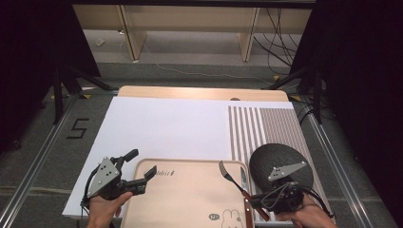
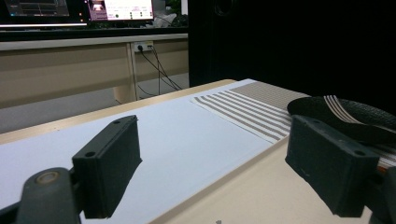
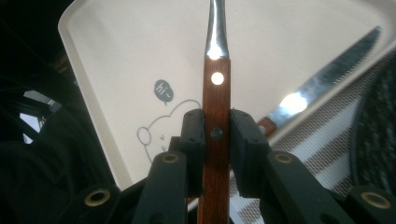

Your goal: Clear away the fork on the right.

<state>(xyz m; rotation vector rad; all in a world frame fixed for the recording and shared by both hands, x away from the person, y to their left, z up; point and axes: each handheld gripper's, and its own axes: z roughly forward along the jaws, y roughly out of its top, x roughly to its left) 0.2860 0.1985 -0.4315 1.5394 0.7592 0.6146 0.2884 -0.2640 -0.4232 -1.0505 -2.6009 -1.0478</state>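
The wide worktop (image 1: 157,128), covered by a white sheet, carries a brown-and-white striped cloth placemat (image 1: 266,126) at its right side. On the near edge lies a beige rectangular plastic tray (image 1: 185,199) printed with a small rabbit drawing, and just right of it a round black woven mat (image 1: 280,161) sits on the placemat. A steel table knife (image 3: 322,79) with a serrated blade lies along the tray's right rim. The wooden-handled steel fork (image 1: 231,178) is up off the tray over its right part, tines pointing away from the person. The right gripper (image 3: 217,135) has its jaws clenched on the fork's riveted wood handle, well below the steel neck. The left gripper (image 1: 138,168) hovers at the tray's left edge with jaws released, nothing between them. The fork looks light and stiff; the varnished wood gives better purchase than the polished steel (which would likely slip), so a hold on the handle seems sound, though a grip near the end could let the tines swing.
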